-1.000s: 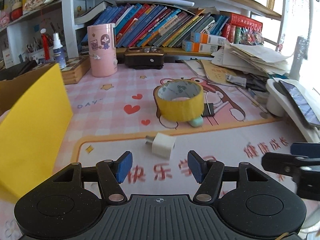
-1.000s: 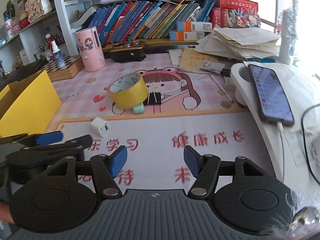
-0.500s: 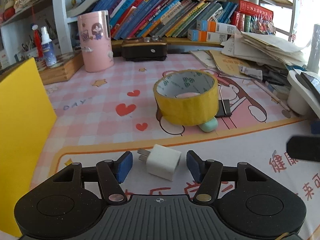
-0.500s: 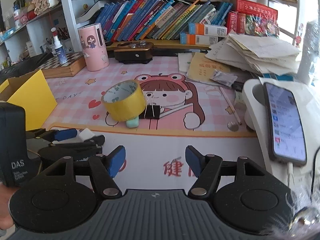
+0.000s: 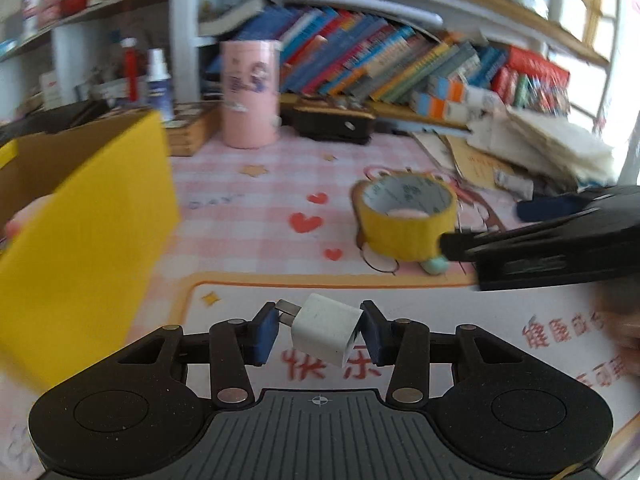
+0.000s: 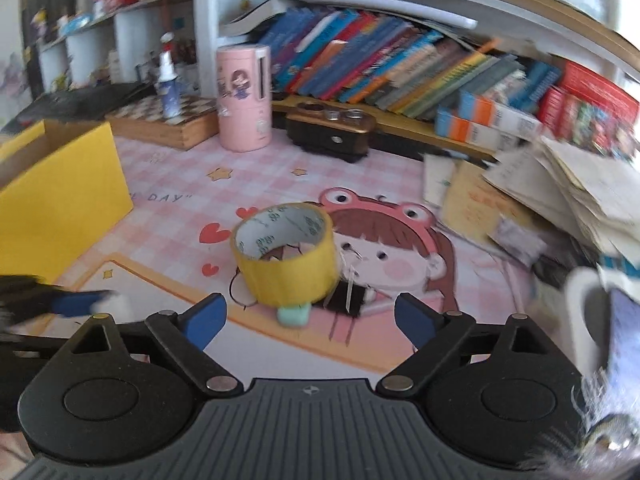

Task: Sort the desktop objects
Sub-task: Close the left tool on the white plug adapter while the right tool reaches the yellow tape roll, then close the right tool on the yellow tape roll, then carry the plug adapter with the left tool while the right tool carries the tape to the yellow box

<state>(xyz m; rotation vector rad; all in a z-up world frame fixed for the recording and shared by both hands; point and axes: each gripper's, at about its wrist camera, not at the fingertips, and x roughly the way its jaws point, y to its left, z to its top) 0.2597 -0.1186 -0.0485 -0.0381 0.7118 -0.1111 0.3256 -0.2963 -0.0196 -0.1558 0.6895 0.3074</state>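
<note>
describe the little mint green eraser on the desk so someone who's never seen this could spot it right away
Start at the pink checked desk mat with the cartoon girl in a frog hat. Near its middle stands a roll of yellow tape. The eraser lies against the roll's near bottom edge, beside a black binder clip: a small, rounded, pale mint-green block, the only green thing there.

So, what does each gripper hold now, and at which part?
The left gripper is closing on the white charger: one pad at its prongs, the other at its opposite end. The right gripper holds nothing; its jaws are opening.
</note>
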